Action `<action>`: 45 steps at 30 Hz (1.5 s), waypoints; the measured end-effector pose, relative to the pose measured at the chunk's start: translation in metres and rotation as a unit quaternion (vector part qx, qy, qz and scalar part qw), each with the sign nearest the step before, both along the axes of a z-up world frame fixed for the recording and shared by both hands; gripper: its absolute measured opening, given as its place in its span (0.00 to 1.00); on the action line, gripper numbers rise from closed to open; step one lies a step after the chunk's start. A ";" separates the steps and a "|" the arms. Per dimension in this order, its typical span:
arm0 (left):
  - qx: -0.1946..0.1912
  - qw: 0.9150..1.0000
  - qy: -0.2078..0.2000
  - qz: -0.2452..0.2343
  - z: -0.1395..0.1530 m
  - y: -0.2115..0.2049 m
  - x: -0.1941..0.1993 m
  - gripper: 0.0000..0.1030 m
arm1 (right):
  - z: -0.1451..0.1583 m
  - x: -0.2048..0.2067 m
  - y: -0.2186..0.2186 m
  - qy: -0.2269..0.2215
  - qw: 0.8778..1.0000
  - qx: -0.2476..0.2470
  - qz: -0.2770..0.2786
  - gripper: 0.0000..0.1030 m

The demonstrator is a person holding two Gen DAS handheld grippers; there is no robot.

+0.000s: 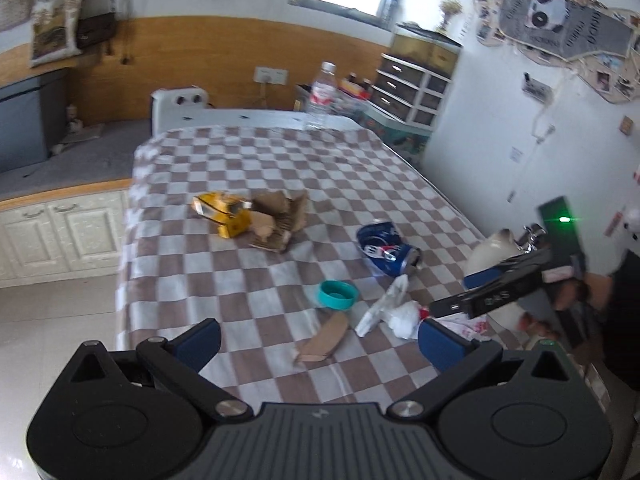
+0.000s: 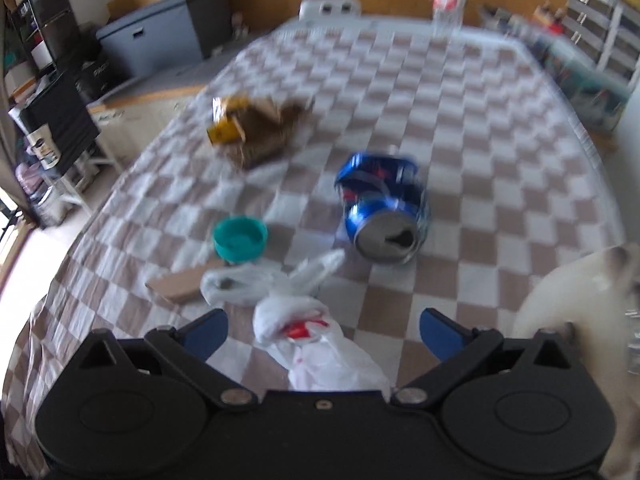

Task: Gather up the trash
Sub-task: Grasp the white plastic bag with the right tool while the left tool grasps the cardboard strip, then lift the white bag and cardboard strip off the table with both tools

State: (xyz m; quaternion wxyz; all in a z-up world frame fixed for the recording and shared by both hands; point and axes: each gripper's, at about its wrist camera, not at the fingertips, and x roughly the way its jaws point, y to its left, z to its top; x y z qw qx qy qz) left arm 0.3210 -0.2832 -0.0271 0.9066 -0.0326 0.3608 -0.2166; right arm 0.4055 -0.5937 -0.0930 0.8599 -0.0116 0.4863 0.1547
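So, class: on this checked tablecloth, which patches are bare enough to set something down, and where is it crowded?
Free: the far stretch of the brown-and-white checked tablecloth between the clear plastic bottle and the torn brown cardboard; also right of the crushed blue can. Crowded: the near end, where the teal plastic cap and white plastic bags cluster.

Both wrist cameras looking down along checkered bench [image 1: 248,160]; right one nearer; sharing crushed can [image 1: 386,250] [image 2: 384,208], teal cap [image 1: 338,294] [image 2: 239,239].
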 end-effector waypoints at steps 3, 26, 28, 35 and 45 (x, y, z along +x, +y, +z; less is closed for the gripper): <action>-0.005 1.000 0.015 -0.024 -0.010 -0.011 0.016 1.00 | -0.025 0.010 -0.007 0.039 0.999 0.015 -0.008 0.94; 0.152 0.972 0.062 -0.167 -0.115 -0.095 0.108 0.52 | -0.034 -0.063 0.019 0.038 0.989 0.087 -0.117 0.34; 0.163 0.970 0.069 -0.166 -0.122 -0.097 0.112 0.48 | -0.034 -0.064 0.020 0.038 0.989 0.081 -0.121 0.34; 0.165 0.972 0.072 -0.149 -0.125 -0.099 0.111 0.36 | -0.039 -0.063 0.031 0.030 0.989 0.058 -0.135 0.34; 0.135 0.981 0.098 -0.096 -0.117 -0.085 0.087 0.26 | -0.036 -0.069 0.048 0.018 0.990 0.023 -0.138 0.27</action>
